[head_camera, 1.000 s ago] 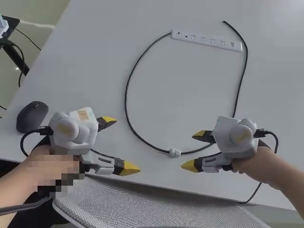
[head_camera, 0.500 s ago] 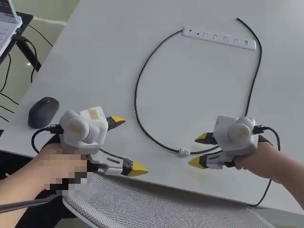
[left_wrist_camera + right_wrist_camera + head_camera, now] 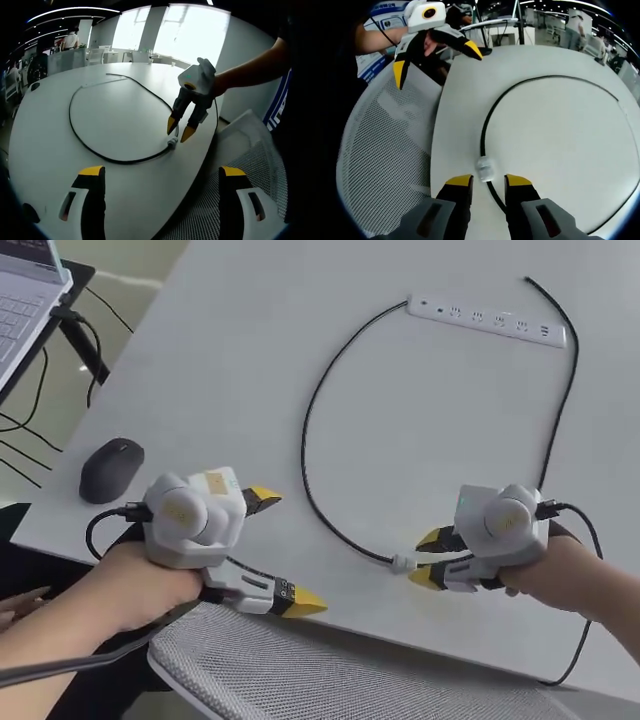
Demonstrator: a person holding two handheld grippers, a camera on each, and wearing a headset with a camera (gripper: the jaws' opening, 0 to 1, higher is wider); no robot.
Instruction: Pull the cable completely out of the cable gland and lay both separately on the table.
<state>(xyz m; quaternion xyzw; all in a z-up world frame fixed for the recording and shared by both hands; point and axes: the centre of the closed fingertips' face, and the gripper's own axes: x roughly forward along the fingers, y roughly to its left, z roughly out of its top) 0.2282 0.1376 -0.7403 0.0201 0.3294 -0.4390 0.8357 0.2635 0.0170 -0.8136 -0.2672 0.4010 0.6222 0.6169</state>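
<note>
We hold the left tool [image 3: 285, 550] at the near edge of the worktop [image 3: 250, 360], its jaws wide apart and gripping nothing. Our right tool [image 3: 424, 557] has its jaws narrowly apart, just short of the white cable gland [image 3: 485, 169]. The gland sits on the black cable [image 3: 305, 455], which lies looped on the worktop.

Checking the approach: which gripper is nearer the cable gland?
Right. The right gripper has its open tips just short of the cable gland; the left gripper, wide open, is well apart at the table edge.
</note>
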